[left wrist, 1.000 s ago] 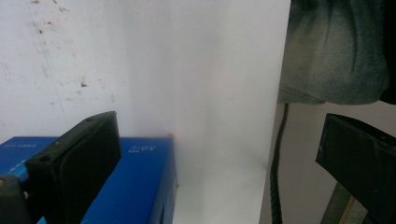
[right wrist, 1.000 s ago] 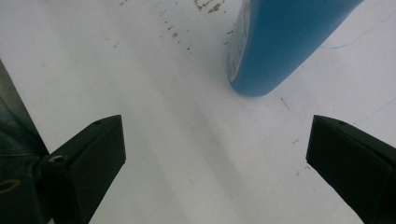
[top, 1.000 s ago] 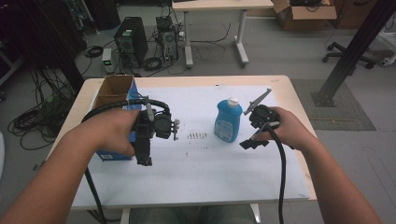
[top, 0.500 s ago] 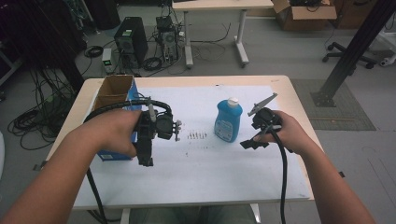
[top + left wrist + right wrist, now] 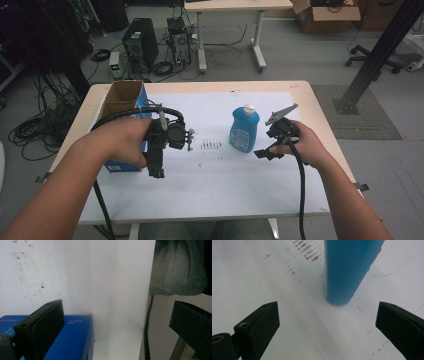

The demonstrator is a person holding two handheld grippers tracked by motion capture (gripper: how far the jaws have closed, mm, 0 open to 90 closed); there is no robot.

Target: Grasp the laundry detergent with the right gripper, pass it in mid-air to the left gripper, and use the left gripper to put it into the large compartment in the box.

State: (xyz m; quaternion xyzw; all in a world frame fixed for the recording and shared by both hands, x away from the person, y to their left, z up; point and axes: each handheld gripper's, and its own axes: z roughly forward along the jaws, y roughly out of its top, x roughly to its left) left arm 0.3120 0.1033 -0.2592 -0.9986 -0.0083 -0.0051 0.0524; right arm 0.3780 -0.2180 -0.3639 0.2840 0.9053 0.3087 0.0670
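A blue bottle (image 5: pixel 244 130) with a white cap stands upright on the white paper at the table's middle right. My right gripper (image 5: pixel 265 151) is just to its right, low over the paper and open. In the right gripper view the bottle's base (image 5: pixel 342 272) stands a little beyond the wide-apart jaws of the right gripper (image 5: pixel 328 317), with nothing between them. My left gripper (image 5: pixel 155 167) is held at the left, pointing down toward the near table edge. It is open, and in the left gripper view (image 5: pixel 118 312) holds nothing.
A blue box (image 5: pixel 122 102) with an open cardboard top stands at the table's left, right beside the left gripper; its blue side (image 5: pixel 72 340) shows by the left jaw. Small dark marks (image 5: pixel 210 145) dot the white paper (image 5: pixel 215 185). Cables trail from both grippers toward the person.
The right gripper has sunk slightly toward the table beside the bottle. The left gripper has hardly moved.
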